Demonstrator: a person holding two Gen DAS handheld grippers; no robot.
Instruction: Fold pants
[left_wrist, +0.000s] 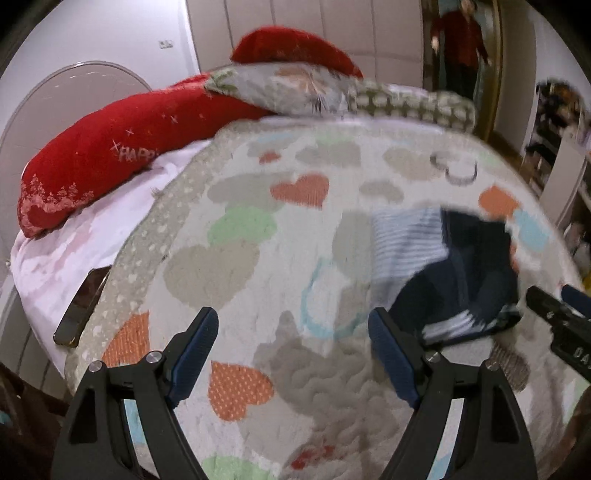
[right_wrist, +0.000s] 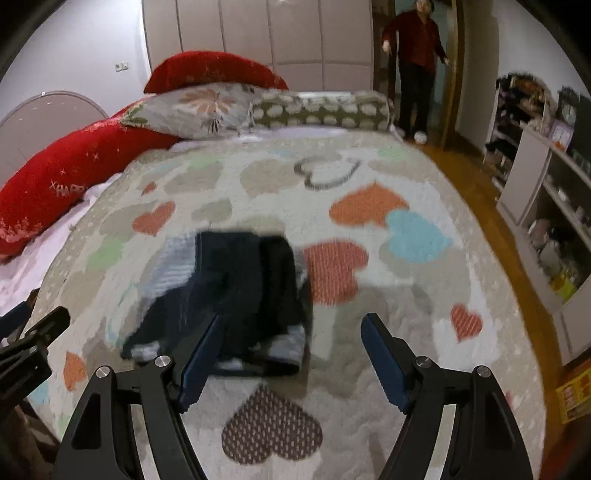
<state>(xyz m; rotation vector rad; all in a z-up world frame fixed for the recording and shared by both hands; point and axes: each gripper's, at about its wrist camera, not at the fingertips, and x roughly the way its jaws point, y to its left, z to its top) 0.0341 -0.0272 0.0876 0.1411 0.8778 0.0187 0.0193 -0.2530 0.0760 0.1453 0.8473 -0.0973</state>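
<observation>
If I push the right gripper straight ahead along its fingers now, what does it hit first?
Probably the heart-print quilt, just right of the dark pants. The right gripper is open and empty, and the pants lie mostly before its left finger. Depth is unclear.

Bed, heart quilt: pants bunched mid-quilt; pillows at head.
</observation>
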